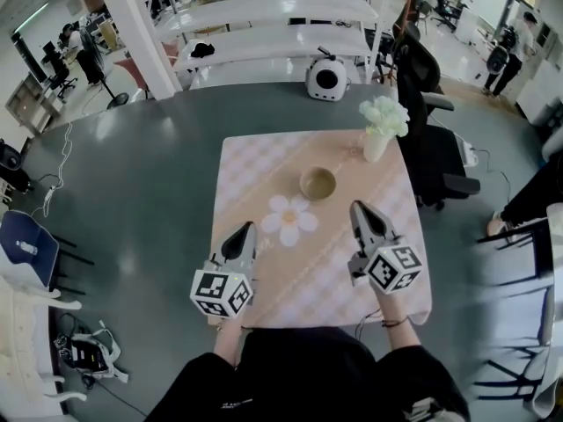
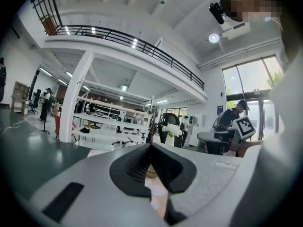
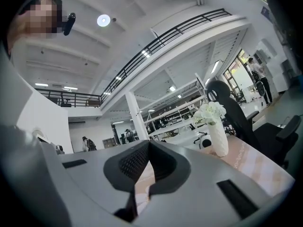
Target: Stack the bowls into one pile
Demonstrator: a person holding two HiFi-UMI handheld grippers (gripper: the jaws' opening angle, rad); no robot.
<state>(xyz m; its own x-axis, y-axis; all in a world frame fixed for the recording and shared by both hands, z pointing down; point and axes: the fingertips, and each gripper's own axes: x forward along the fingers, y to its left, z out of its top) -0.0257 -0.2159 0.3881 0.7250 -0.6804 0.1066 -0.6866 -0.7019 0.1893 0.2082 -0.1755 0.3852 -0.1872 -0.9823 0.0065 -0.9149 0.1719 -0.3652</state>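
A tan bowl stands on the checked tablecloth just behind the middle; I cannot tell whether others are nested in it. My left gripper hovers nearer to me, left of the bowl, with its jaws shut and nothing held. To the bowl's right and a little nearer, my right gripper is also shut and empty. In the left gripper view the closed jaws point roughly level across the table, and a sliver of the bowl shows behind them. The right gripper view shows closed jaws aimed level past the table.
A white flower-shaped mat lies on the cloth between the grippers, in front of the bowl. A white vase of white flowers stands at the cloth's far right corner. Black office chairs stand to the right, and a round white device sits at the far table edge.
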